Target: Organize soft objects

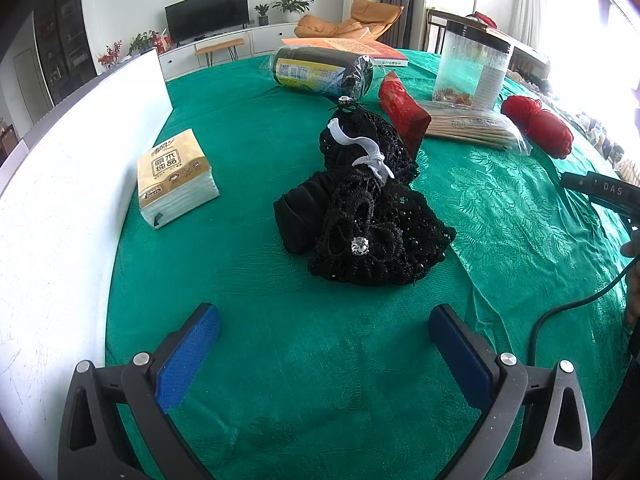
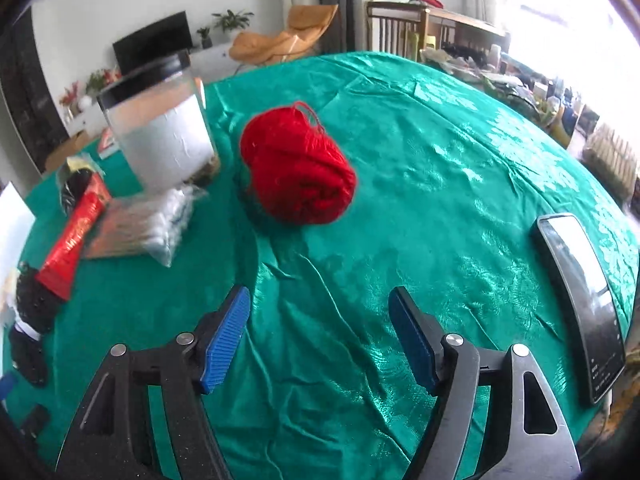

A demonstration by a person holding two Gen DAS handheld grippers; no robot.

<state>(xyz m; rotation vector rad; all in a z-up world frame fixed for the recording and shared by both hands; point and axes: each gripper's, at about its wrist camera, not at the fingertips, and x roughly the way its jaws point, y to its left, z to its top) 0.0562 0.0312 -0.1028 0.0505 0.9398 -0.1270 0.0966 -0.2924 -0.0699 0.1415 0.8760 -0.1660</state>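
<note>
A heap of black lace and knit items [image 1: 368, 208] with a white ribbon and rhinestones lies mid-table on the green cloth; its edge shows in the right wrist view [image 2: 32, 304]. My left gripper [image 1: 324, 320] is open and empty, a little short of the heap. A red yarn ball [image 2: 298, 166] lies ahead of my right gripper [image 2: 320, 304], which is open and empty; the yarn also shows in the left wrist view [image 1: 538, 124]. A tissue pack [image 1: 174, 178] lies left of the heap.
A white board [image 1: 60, 184] stands along the left. A clear jar [image 2: 160, 128], red packet [image 2: 76, 236], bag of sticks [image 1: 472, 130], dark wrapped roll [image 1: 320, 72] and book [image 1: 348, 50] lie at the back. A phone [image 2: 580, 300] lies right.
</note>
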